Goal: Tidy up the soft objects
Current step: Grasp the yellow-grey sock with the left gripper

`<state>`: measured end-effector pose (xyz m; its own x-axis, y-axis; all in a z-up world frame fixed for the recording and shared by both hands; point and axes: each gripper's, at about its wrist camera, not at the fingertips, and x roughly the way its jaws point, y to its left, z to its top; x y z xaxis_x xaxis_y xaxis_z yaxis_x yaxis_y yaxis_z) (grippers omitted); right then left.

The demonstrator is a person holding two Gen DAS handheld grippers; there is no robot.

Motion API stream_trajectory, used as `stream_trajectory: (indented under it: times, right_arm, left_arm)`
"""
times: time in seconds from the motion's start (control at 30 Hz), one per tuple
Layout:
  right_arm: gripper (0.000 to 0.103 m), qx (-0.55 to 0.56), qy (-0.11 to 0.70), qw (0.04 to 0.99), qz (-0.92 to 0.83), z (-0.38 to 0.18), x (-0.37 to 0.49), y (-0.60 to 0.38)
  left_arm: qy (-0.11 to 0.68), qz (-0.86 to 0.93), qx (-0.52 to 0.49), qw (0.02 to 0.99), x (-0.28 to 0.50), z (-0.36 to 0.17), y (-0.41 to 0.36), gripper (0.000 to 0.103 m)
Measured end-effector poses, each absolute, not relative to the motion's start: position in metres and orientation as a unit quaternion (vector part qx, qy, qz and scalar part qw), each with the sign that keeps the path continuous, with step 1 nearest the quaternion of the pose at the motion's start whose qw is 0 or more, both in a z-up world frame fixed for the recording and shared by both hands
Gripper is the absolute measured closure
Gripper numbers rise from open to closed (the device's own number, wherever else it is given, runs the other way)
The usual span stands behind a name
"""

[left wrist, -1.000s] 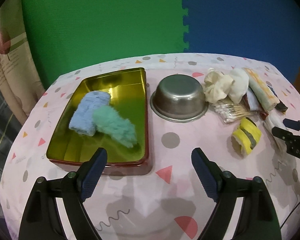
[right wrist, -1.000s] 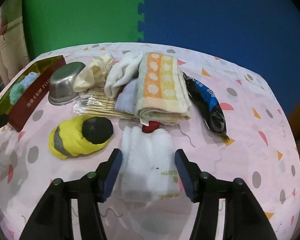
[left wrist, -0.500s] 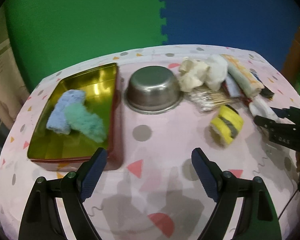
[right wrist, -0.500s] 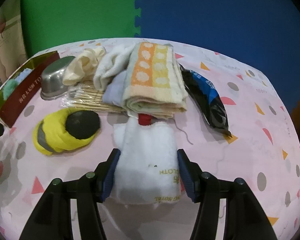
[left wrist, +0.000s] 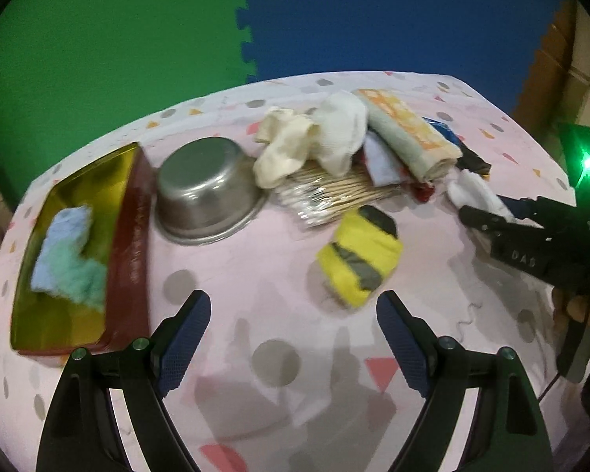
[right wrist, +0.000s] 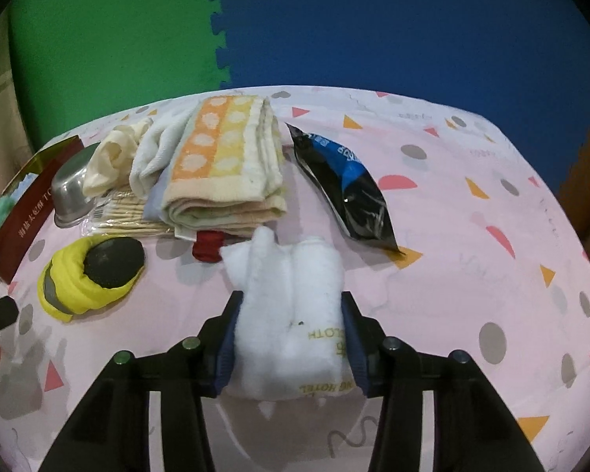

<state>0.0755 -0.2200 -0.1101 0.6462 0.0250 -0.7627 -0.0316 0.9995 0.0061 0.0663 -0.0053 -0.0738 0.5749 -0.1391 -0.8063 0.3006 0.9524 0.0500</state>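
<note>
The right gripper point(right wrist: 291, 338) has just been closing its fingers point(right wrist: 226, 348) on the white towel point(right wrist: 291, 314), soft, light and compressible, gripped across its folded middle; the left gripper point(left wrist: 293, 340) stands released.

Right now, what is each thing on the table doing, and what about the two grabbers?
Right gripper: jaws just closing, pressing the white fluffy towel.
Left gripper: jaws wide open, empty.
Gold rectangular tin tray: holds blue and green fluffy cloths.
Steel bowl: upside down.
Orange-yellow towel: folded.
Yellow-grey sock bundle: rolled up.
</note>
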Motion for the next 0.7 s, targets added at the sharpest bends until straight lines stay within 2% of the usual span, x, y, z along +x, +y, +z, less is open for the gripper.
stream_trajectory:
  times: [0.57, 0.63, 0.67, 0.7]
  right_arm:
    - [0.053, 0.005, 0.419, 0.908, 0.023, -0.112, 0.075, -0.223]
    - [0.053, 0.004, 0.419, 0.908, 0.023, -0.112, 0.075, -0.223]
    - [0.053, 0.004, 0.419, 0.908, 0.023, -0.112, 0.075, -0.223]
    - [0.053, 0.004, 0.419, 0.908, 0.023, -0.112, 0.075, -0.222]
  left_arm:
    - [0.480, -0.162, 0.119, 0.854, 0.109, -0.103, -0.051, 0.019]
    - [0.486, -0.161, 0.115, 0.851, 0.112, -0.106, -0.052, 0.025]
    - [0.488, -0.163, 0.111, 0.850, 0.112, -0.106, -0.052, 0.032]
    - [0.489, -0.168, 0.102, 0.850, 0.112, -0.107, -0.051, 0.043]
